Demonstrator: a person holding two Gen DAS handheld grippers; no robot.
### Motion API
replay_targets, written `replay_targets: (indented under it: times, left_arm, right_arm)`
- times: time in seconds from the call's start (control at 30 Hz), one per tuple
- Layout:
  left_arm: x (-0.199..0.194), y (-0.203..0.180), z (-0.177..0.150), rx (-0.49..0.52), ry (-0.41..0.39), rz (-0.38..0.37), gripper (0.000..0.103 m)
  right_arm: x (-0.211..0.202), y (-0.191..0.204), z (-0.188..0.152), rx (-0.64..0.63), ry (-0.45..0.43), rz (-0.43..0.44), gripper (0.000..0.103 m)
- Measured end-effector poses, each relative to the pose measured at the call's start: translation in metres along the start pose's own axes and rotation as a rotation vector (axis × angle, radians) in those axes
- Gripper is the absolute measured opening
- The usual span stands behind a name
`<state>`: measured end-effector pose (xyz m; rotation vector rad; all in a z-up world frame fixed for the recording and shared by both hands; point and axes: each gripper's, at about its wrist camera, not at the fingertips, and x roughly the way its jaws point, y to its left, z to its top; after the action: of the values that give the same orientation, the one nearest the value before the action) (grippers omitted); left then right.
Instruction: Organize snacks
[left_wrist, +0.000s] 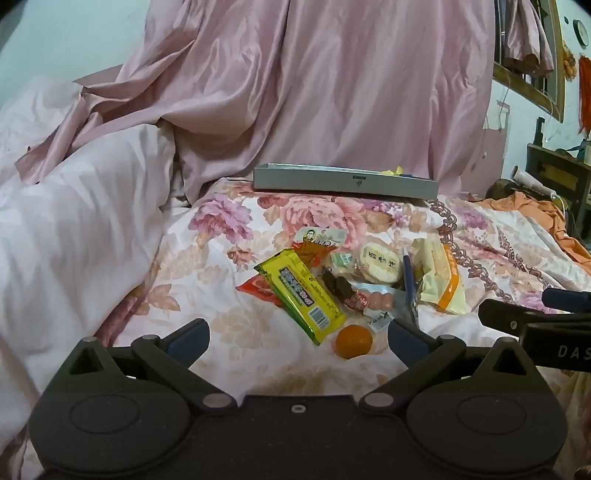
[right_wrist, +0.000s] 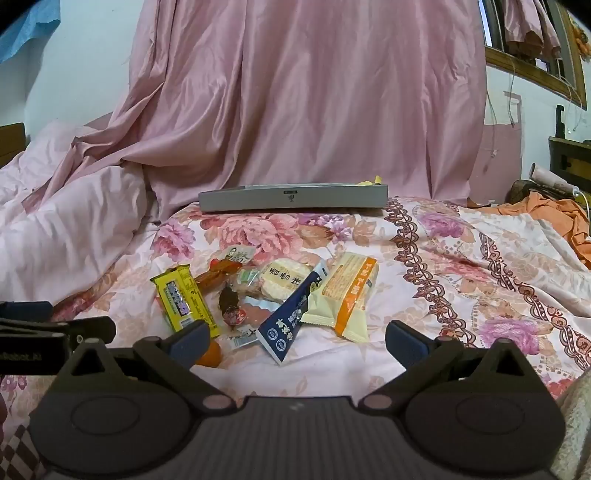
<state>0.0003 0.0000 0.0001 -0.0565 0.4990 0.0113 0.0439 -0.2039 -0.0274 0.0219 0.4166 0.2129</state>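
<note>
A heap of snacks lies on the floral bedspread (left_wrist: 229, 310): a yellow-green packet (left_wrist: 301, 295) (right_wrist: 183, 297), a small orange (left_wrist: 354, 340) (right_wrist: 209, 355), a round rice-cracker pack (left_wrist: 380, 263) (right_wrist: 284, 278), a dark blue packet (right_wrist: 291, 317) (left_wrist: 408, 280), and a cream-and-orange packet (left_wrist: 441, 277) (right_wrist: 349, 295). A grey tray (left_wrist: 345, 181) (right_wrist: 293, 198) stands behind the heap, with something yellow inside at its right end. My left gripper (left_wrist: 298, 338) is open and empty, just short of the orange. My right gripper (right_wrist: 297, 341) is open and empty, just short of the blue packet.
A white duvet (left_wrist: 74, 229) is bunched at the left. Pink satin fabric (left_wrist: 314, 85) hangs behind the tray. Orange cloth (right_wrist: 561, 214) and dark furniture (left_wrist: 557, 177) are at the right. The right gripper shows at the right edge of the left wrist view (left_wrist: 535, 317).
</note>
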Motion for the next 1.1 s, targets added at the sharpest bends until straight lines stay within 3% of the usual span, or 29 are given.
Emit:
replay_targets:
  times: [1.1]
  left_arm:
    - [0.006,0.000,-0.010,-0.001,0.020,-0.004,0.102]
  right_arm:
    - [0.002,0.000,0.000,0.002,0.005,-0.003,0.103]
